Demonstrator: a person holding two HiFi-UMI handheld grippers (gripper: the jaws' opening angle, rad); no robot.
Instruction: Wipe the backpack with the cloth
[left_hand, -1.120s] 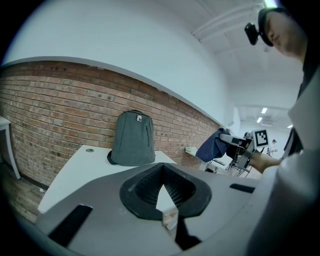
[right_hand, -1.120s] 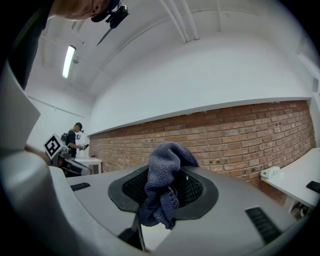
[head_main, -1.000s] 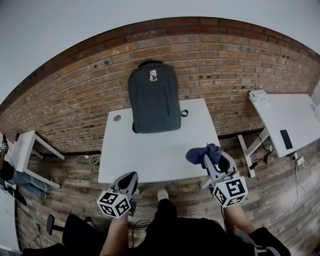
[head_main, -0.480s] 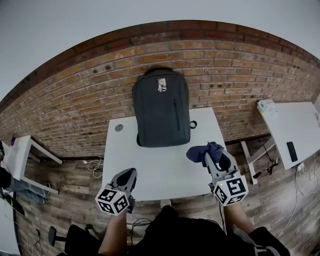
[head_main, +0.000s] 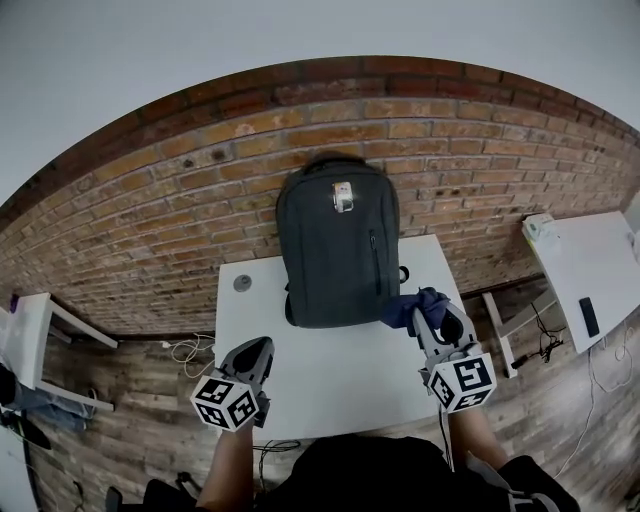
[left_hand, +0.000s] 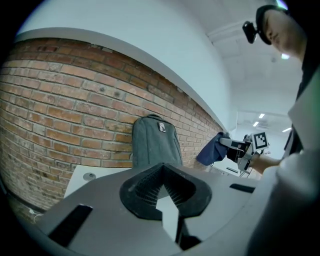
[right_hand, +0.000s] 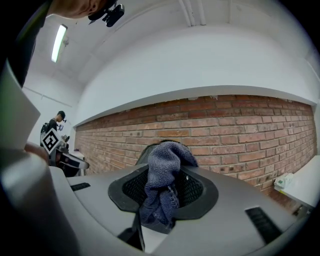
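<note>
So the biggest thing here is the brick wall (head_main: 150, 200), with a white table (head_main: 330, 365) pushed up against it. The dark grey backpack (head_main: 335, 250) stands upright at the back of the table, leaning on the bricks. It looks soft-sided and a bit slouchy, so my guess is it'll give and maybe slide or tip if you scrub hard. I'd steady it at the top or along a side edge before wiping. The left gripper (head_main: 258, 352) is free for that: its jaws are together with nothing between them, and it hangs low over the front left of the table, well apart from the bag. The right gripper (head_main: 428, 318) is clamped on the blue cloth (head_main: 408, 306), up by the backpack's lower right corner. From the left gripper view there's air between the cloth and the bag, so I'd say no wiping contact yet. The cloth is a limp, light terry-looking wad, pinched around its bunched middle with a lump poking out past the jaws. That lump should work as the wiping face, though fabric on fabric will probably drag. Smallest bits are a little label (head_main: 343, 196) near the top of the bag and a round grommet (head_main: 241, 283) in the table to its left.
</note>
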